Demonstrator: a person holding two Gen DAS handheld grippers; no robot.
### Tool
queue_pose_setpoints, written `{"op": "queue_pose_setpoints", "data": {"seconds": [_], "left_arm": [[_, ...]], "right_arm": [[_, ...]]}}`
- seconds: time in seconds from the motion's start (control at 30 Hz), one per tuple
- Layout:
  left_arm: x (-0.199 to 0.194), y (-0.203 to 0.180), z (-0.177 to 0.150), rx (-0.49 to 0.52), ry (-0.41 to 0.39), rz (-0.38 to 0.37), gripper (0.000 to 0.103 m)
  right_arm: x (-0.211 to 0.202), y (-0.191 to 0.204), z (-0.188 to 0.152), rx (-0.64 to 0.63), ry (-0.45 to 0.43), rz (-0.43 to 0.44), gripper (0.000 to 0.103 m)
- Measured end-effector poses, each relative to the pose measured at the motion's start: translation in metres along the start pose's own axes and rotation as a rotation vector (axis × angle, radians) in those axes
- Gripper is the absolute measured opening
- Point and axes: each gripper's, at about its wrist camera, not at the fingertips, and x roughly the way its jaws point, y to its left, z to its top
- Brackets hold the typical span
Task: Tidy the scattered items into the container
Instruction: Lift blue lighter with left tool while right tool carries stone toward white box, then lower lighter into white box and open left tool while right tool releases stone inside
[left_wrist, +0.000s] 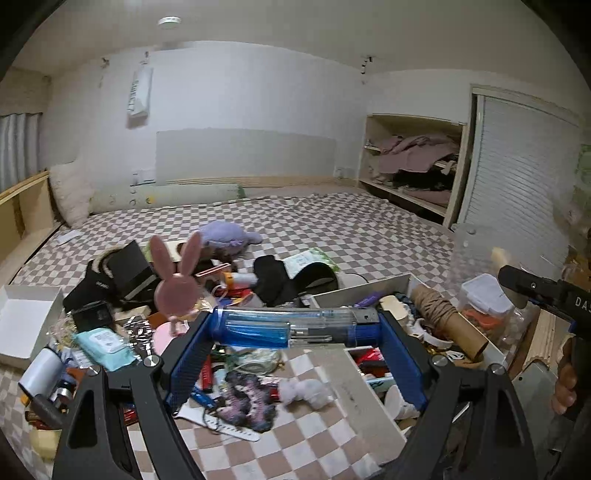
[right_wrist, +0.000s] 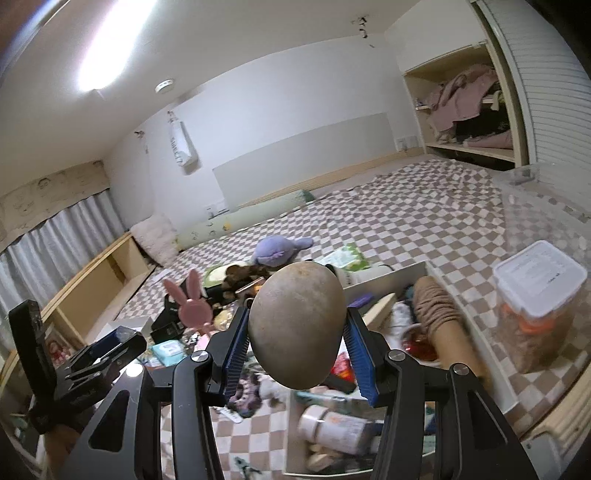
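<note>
Left wrist view: the left gripper (left_wrist: 295, 328) holds a blue transparent screwdriver (left_wrist: 295, 326) crosswise, jaws wide, pads on both ends. It hangs above the checkered bedspread (left_wrist: 332, 229). The open grey container (left_wrist: 354, 291) lies at 3 o'clock, its near wall under the right finger. Scattered clutter crowds 9 o'clock; the bedspread beyond is bare toward 12 o'clock.

Right wrist view: the right gripper (right_wrist: 295, 328) clamps a smooth brown stone (right_wrist: 295, 325), jaws partly closed. The container sits at 4 o'clock, a lidded plastic box (right_wrist: 539, 295) at 3 o'clock.
</note>
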Motion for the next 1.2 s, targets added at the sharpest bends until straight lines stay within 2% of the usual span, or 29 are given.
{"op": "queue_pose_setpoints", "data": {"seconds": [0.37,0.6,0.87,1.2], "left_arm": [[0.038,-0.038,-0.001,0.045,0.047,-0.051,0.087],[0.059,-0.054,-0.01,0.057,0.078,-0.068,0.087],[0.074,-0.065,-0.018,0.068,0.114,-0.084,0.087],[0.09,-0.078,-0.026,0.082,0.146,-0.095,0.087]], "right_arm": [[0.01,-0.045,-0.009,0.05,0.045,-0.052,0.052],[0.022,-0.07,-0.034,0.086,0.11,-0.086,0.052],[0.043,-0.084,-0.063,0.102,0.192,-0.112,0.052],[0.05,-0.095,-0.079,0.118,0.225,-0.13,0.052]]}}
